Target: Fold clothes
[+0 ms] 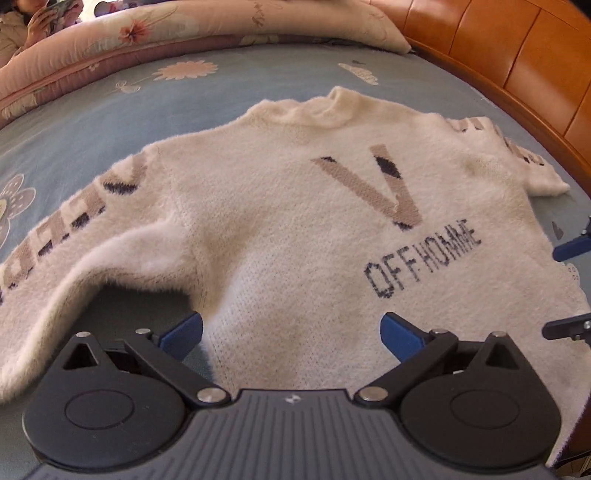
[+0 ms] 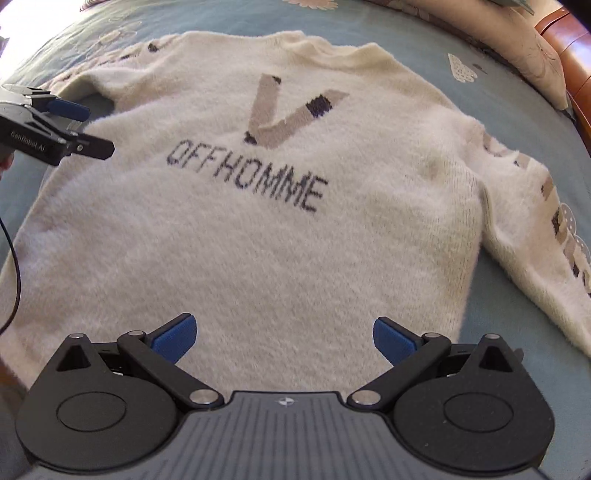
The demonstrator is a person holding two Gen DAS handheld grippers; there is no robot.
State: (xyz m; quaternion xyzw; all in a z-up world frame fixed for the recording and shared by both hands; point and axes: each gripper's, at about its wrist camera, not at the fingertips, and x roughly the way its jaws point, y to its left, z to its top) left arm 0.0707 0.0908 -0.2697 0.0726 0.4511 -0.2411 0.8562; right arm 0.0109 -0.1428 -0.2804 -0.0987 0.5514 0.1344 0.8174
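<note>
A fuzzy cream sweater (image 1: 295, 229) with a grey "V" and "OFF HOMME" lettering lies spread flat, front up, on the blue bedsheet (image 1: 92, 122); it fills the right wrist view (image 2: 258, 240) too. Its sleeves with grey lettering reach out to both sides. My left gripper (image 1: 291, 336) is open and empty, hovering over the sweater's lower left body near the armpit. My right gripper (image 2: 284, 339) is open and empty over the lower hem area. The left gripper also shows at the left edge of the right wrist view (image 2: 88, 129), and the right gripper at the right edge of the left wrist view (image 1: 569, 288).
A pink floral quilt (image 1: 184, 29) is piled along the far side of the bed. A wooden headboard (image 1: 517, 55) curves along the right. A person (image 1: 22, 26) sits at the far left corner, holding a phone.
</note>
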